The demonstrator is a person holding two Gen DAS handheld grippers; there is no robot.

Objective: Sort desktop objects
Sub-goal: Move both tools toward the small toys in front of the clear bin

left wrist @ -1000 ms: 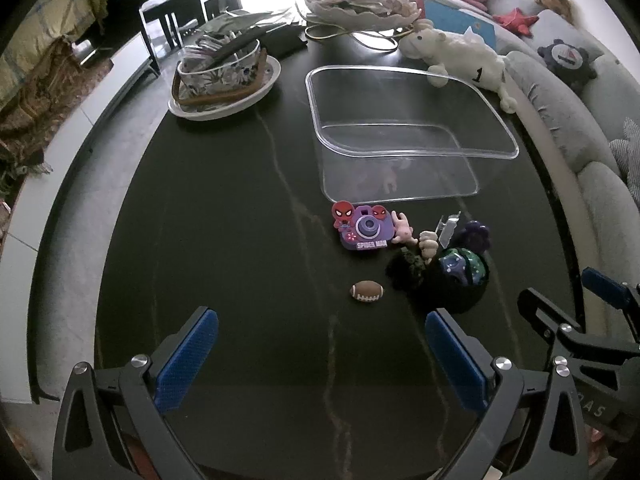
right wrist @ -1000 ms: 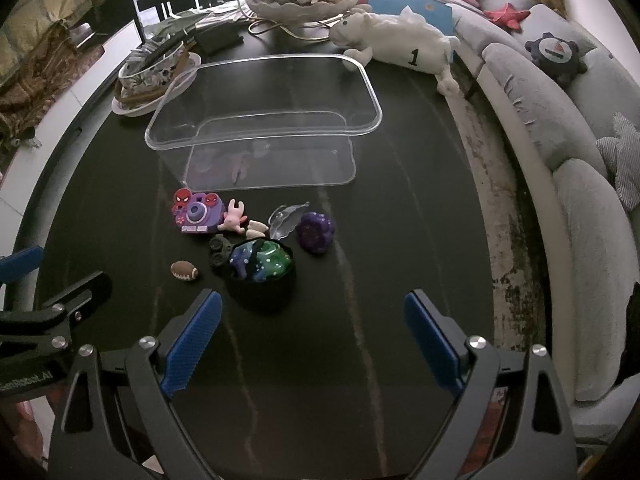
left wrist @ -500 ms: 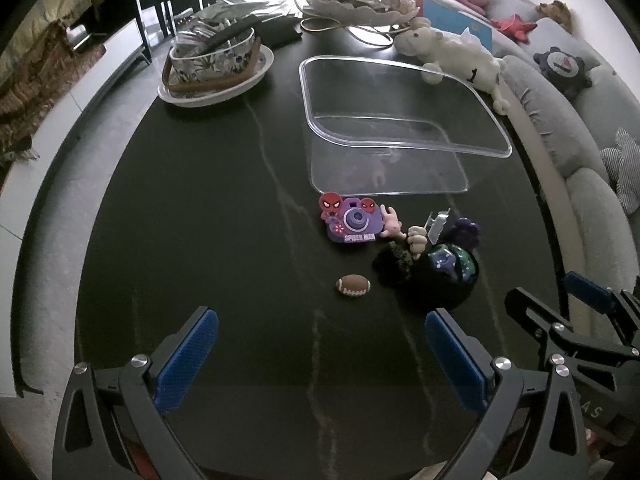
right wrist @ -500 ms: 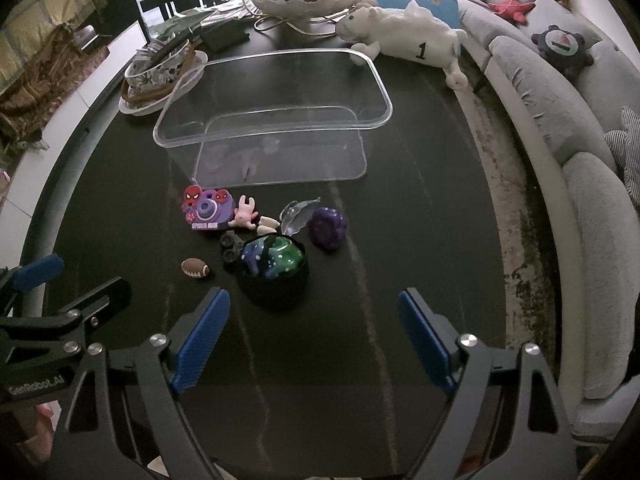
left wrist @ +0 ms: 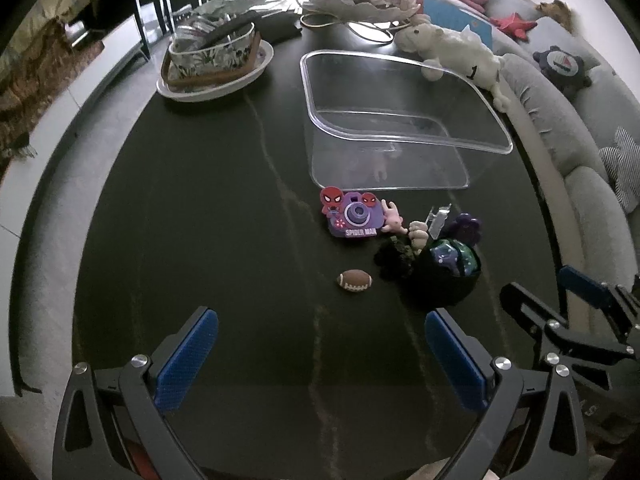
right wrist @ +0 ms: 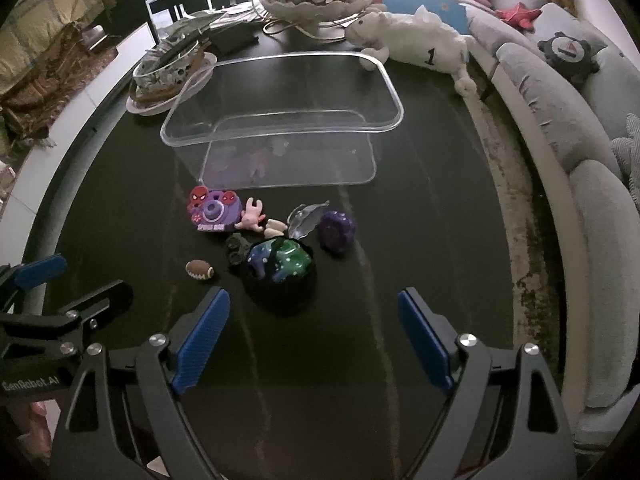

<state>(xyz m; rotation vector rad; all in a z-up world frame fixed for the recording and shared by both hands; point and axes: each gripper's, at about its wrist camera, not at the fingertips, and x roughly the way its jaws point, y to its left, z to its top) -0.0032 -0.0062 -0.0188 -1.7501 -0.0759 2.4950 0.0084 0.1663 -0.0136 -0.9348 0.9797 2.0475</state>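
Hovering low, left gripper (left wrist: 320,356) gapes empty over bare dark table (left wrist: 200,208); toys (left wrist: 400,244) center-right, bin (left wrist: 400,120) above. Right view: right gripper (right wrist: 314,336) apart, narrowing slightly, empty; sofa (right wrist: 592,184) along right edge.

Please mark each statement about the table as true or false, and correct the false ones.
1. The clear bin holds the toy football. False: the football lies on the table, in front of the bin.
2. Both grippers are open and hold nothing. True: left gripper, right gripper.
3. The purple toy camera lies on the table near the bin. True.
4. The white plush animal sits inside the black pot. False: it lies behind the bin.
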